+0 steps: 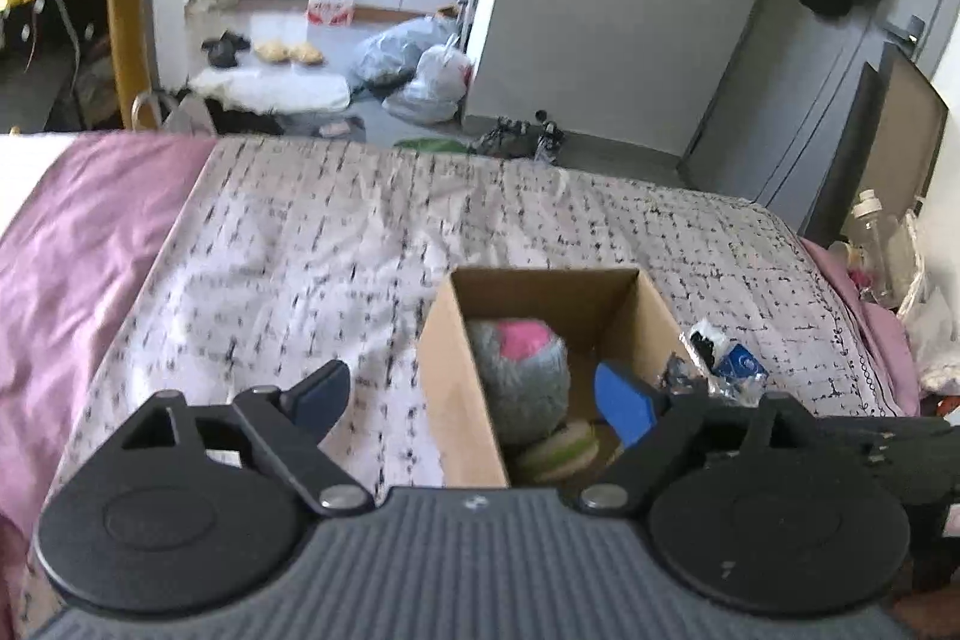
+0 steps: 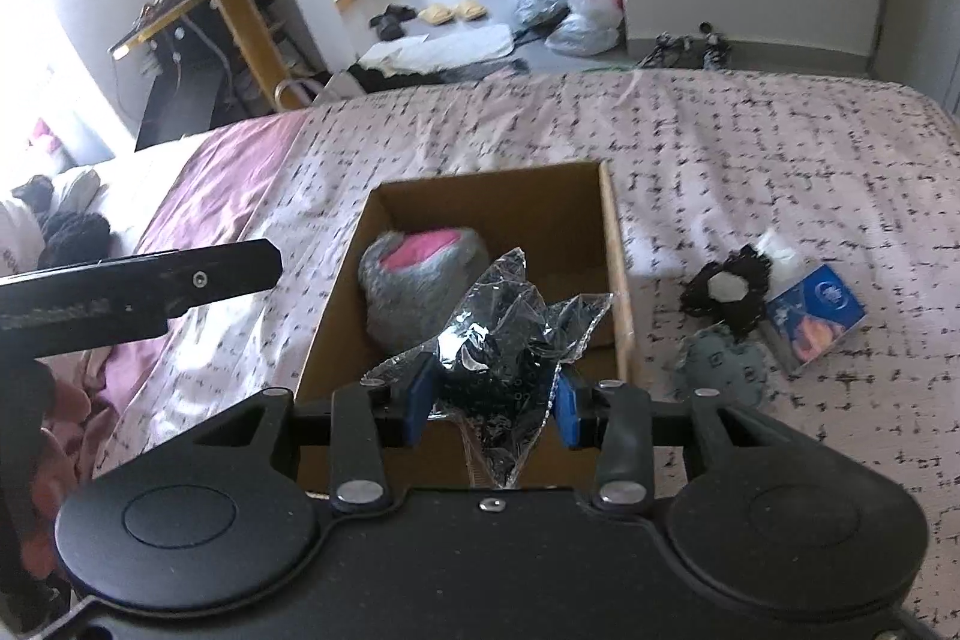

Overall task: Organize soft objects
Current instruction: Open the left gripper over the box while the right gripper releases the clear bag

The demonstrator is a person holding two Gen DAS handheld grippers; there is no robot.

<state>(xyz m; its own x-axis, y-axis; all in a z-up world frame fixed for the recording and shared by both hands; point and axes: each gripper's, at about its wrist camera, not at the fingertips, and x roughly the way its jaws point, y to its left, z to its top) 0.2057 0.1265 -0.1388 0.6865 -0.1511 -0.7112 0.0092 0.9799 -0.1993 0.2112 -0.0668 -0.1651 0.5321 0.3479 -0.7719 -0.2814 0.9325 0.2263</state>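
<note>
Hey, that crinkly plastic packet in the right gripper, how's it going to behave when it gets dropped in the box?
The plastic packet looks floppy: its film bunches and juts out unevenly between the right gripper's fingers. Probably light, since it shows little sag. The glossy film may be slippery, so it could slide down against the grey-pink plush in the cardboard box.

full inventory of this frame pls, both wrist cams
cardboard box: 1, brown, open, on the bed
plush ball: 1, grey with pink patch, inside the box
round pad: 1, green and white, inside the box under the ball
plastic-wrapped dark item: 1, clear wrap over black, held at the box's near edge
black scrunchie-like item: 1, black with white centre, on the bed right of the box
grey plush: 1, grey, on the bed beside the box
tissue pack: 1, blue, on the bed right of the black item
bedspread: 1, pale with black marks
left claw: open, above the box
right claw: shut on the wrapped item
</note>
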